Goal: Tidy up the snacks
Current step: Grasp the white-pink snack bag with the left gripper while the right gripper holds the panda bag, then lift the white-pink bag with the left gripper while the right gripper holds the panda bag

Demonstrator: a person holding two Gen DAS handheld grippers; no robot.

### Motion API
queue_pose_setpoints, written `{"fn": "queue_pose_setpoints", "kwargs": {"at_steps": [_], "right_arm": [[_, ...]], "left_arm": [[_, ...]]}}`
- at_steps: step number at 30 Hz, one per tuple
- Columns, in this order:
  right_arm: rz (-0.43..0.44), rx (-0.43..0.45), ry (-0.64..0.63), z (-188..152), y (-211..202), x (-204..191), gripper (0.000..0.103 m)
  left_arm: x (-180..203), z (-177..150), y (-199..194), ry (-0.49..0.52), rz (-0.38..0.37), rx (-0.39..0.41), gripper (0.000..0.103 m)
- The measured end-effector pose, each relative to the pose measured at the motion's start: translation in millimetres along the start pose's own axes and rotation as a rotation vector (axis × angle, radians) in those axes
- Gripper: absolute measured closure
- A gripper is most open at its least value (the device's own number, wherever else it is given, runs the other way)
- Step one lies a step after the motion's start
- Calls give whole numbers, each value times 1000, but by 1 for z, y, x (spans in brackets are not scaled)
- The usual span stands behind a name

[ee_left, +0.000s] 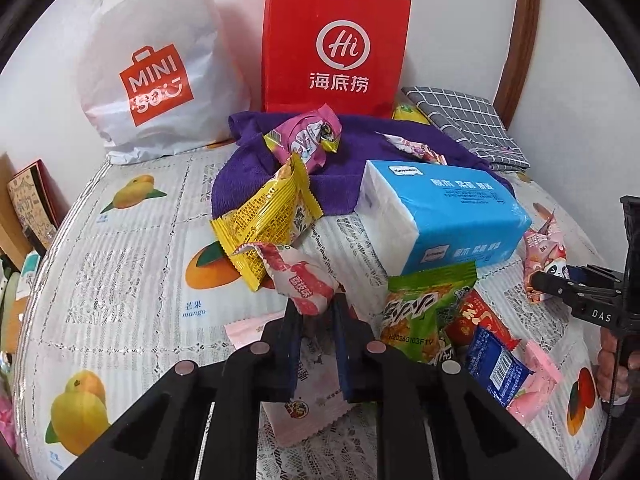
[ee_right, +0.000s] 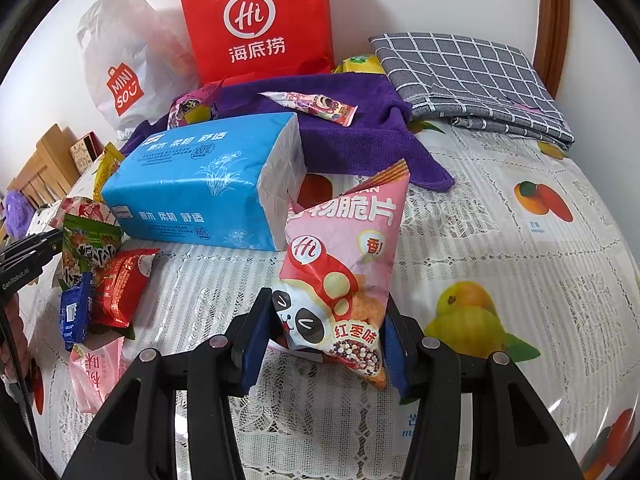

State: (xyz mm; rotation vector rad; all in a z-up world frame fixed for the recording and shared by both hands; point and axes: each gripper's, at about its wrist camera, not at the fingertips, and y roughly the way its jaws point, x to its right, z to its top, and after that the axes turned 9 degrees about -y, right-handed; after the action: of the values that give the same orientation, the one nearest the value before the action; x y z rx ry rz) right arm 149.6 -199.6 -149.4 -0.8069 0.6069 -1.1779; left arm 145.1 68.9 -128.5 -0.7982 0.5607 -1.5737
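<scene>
Left gripper (ee_left: 316,312) pinches one red-white packet (ee_left: 304,280) — right gripper (ee_right: 324,328) seemingly grips one pink packet (ee_right: 344,256).

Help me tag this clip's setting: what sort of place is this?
Most likely a home, at a table against a wall. A fruit-print tablecloth under lace covers the table, shopping bags lean on the wall, and a tissue pack sits among loose snacks.

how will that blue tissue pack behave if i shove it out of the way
The blue tissue pack looks soft-wrapped, so it would probably dent rather than resist. Broad and flat on the tablecloth, it should slide, not tip or roll. It would likely drag the green snack packet leaning against it.
</scene>
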Motion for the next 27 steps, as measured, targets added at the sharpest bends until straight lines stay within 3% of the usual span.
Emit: {"fn": "queue_pose_setpoints", "kwargs": {"at_steps": [8, 13, 19, 27], "right_arm": [[-1, 2, -1, 0, 0, 0, 53], [-13, 7, -9, -1, -1, -1, 54], [-67, 48, -25, -3, -17, -7, 57], [-39, 80, -14, -5, -59, -34, 57]], "left_arm": [[-4, -2, -5, -23, -12, 27, 91], [-2, -6, -11, -8, 38, 22, 92], [-8, -4, -31, -37, 7, 32, 93], [-13, -4, -60, -98, -44, 49, 95]]}}
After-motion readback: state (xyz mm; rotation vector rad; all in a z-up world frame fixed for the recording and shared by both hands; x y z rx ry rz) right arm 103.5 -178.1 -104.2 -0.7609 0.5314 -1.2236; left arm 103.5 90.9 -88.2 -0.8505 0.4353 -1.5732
